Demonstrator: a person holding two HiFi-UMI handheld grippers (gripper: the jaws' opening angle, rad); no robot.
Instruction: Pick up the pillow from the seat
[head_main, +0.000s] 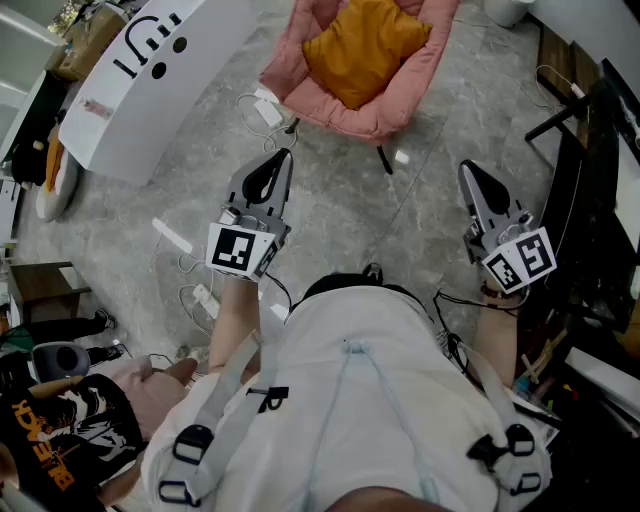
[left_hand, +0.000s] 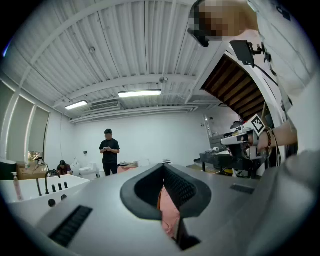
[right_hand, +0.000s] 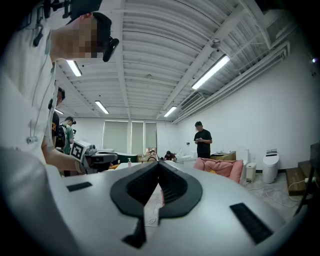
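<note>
Mustard-orange cloth covers the pillow (head_main: 365, 45). It lies in the hollow of the pink padded seat (head_main: 405, 100), at the upper middle of the head view, a little crumpled and leaning on the back cushion.

We hold both tools level over the grey floor (head_main: 340, 215), well apart from the seat. The left tool (head_main: 285, 156) is at the middle left of the frame and the right tool (head_main: 464, 168) at the middle right. Both gripper views show the jaws pressed together with nothing between them.

We judge the pillow to be light and soft. It will probably fold under the pads, and the cloth may slip if we pinch only a thin bit. A corner or the near edge seems the best place to take hold, once the jaws are opened wide. The soft rim of the seat stands close around the pillow, so we could catch the pink fabric too.
</note>
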